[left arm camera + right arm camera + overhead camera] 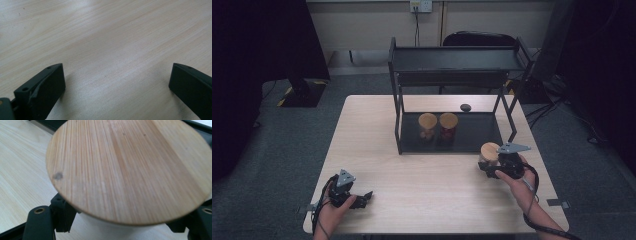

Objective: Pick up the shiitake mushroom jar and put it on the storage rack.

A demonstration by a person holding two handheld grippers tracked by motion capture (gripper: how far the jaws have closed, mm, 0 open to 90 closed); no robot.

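Near shelf front, right hand-held gripper (490, 165) clamps jar (489, 152), upright, axis vertical, wooden lid (127, 170) up.

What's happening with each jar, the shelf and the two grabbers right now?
Held jar: wooden lid on, gripped by the right gripper near the rack's front right corner.
Left jar on rack: upright, lid on, on the bottom shelf.
Right jar on rack: upright, lid on, beside it.
Rack: standing on the table.
Left gripper: jaws wide open, nothing between them, low over the table.
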